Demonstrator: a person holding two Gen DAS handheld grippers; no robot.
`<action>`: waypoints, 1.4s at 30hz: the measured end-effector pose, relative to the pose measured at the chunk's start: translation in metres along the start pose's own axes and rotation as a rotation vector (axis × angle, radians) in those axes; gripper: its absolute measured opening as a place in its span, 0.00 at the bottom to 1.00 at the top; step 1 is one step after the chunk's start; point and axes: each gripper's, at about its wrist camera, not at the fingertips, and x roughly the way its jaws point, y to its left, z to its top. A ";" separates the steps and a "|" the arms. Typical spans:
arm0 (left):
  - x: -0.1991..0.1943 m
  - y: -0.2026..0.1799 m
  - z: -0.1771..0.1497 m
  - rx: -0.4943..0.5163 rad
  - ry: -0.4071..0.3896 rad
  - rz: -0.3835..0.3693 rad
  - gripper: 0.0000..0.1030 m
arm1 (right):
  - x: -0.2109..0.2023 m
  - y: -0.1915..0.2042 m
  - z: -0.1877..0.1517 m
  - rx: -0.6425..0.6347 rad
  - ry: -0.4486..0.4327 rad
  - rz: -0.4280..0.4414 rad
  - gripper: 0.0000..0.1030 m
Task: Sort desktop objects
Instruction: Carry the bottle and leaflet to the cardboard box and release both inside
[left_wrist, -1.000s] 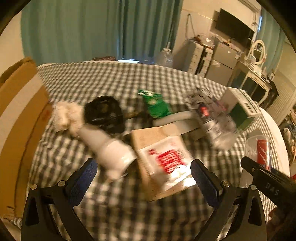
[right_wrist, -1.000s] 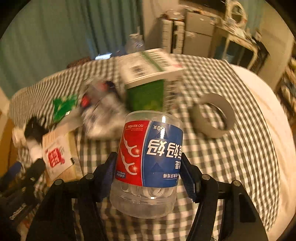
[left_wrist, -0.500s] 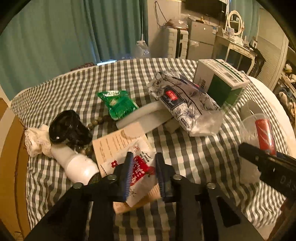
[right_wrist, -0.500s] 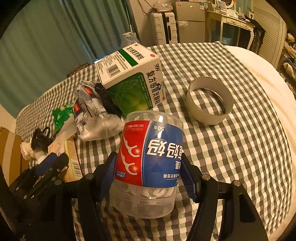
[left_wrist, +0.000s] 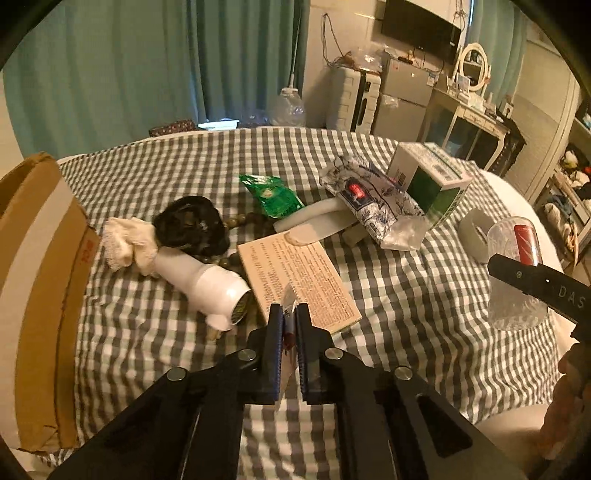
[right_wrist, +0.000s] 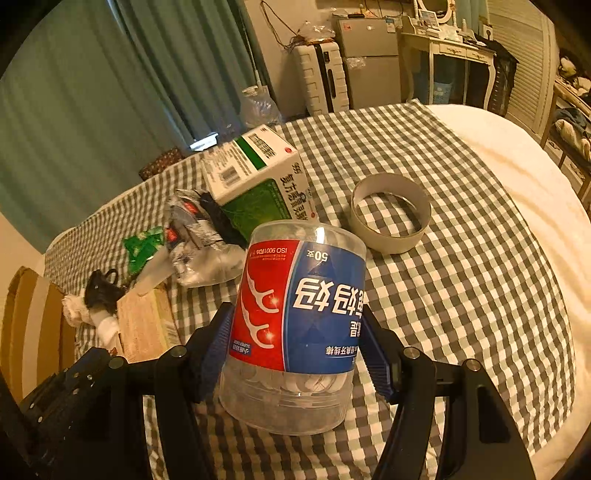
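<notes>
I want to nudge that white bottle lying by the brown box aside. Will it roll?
Probably: the white bottle lies on its side with a round body, so it may roll. The soft checked cloth and the beads alongside could slow it.

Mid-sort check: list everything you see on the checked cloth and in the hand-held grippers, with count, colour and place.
Cardboard box: 1, brown, far left edge.
Lace cloth: 1, cream, beside the black item.
Black bundle: 1, centre-left.
Plastic bottle: 1, white, lying on its side.
Flat printed box: 1, tan, centre.
Foil sachet: 1, green, behind.
Patterned pouch: 1, grey-white.
Medicine carton: 1, green-white.
Tape ring: 1, grey, right.
Floss-pick jar: 1, clear, red-blue label, in right hand-held gripper.
Small packet: 1, red-white, pinched in left hand-held gripper, whose jaws just closed.
</notes>
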 end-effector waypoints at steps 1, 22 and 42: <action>-0.001 -0.001 -0.001 0.002 -0.003 0.005 0.06 | -0.004 0.003 0.000 -0.007 -0.008 -0.001 0.63; 0.029 0.012 -0.038 0.004 0.132 -0.080 0.22 | 0.010 0.005 -0.008 -0.010 0.035 -0.004 0.63; -0.083 0.036 0.018 -0.009 -0.095 -0.075 0.04 | -0.081 0.089 -0.010 -0.179 -0.057 0.124 0.63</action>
